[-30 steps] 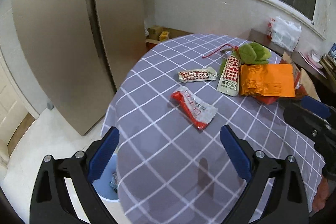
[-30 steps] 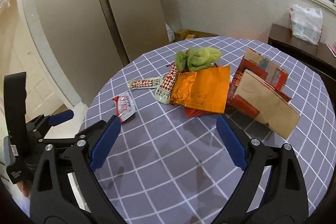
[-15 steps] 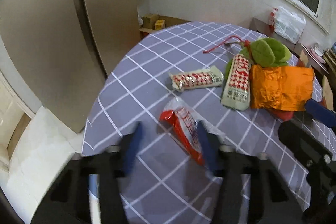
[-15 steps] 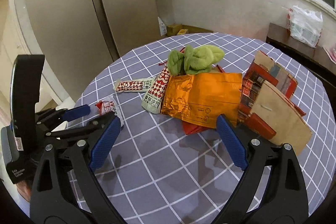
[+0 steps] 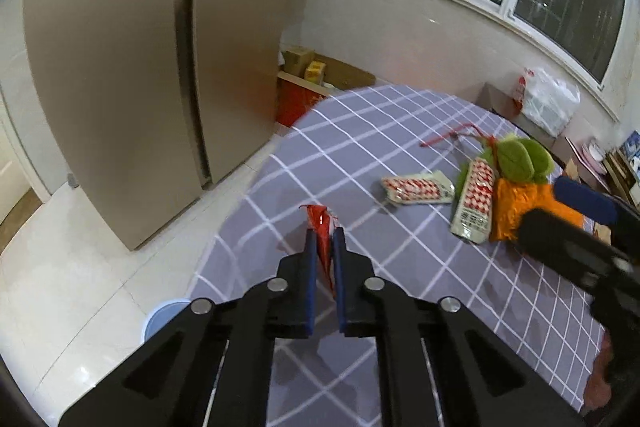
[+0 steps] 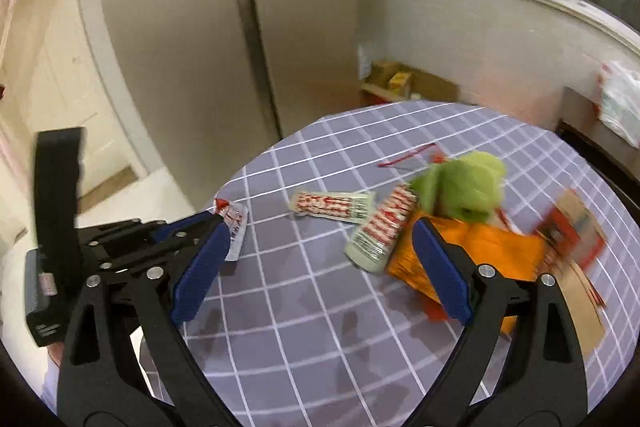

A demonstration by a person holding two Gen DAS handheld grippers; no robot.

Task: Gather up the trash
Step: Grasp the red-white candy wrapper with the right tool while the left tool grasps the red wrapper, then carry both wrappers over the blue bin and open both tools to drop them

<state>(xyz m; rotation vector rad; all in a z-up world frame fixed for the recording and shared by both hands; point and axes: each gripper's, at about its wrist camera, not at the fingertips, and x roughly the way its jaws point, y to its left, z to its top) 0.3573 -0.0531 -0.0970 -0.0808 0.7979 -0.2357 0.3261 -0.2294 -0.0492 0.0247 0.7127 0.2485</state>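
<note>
In the left wrist view, the left gripper (image 5: 323, 239) is pinching a crinkly red and white plastic snack wrapper (image 5: 322, 227) between its closed blue pads, above the near edge of the round table in a grey checked cloth (image 5: 360, 131).

In the right wrist view, the right gripper (image 6: 320, 259) is hanging wide open and empty over the table, and the wrapper (image 6: 235, 223) is showing at the left gripper's tips (image 6: 212, 217).

Bare checked tablecloth (image 6: 304, 311) in front, wrappers (image 6: 334, 205) and orange bag (image 6: 500, 259) crowding right side, fridge (image 5: 120, 67) beyond left edge.
</note>
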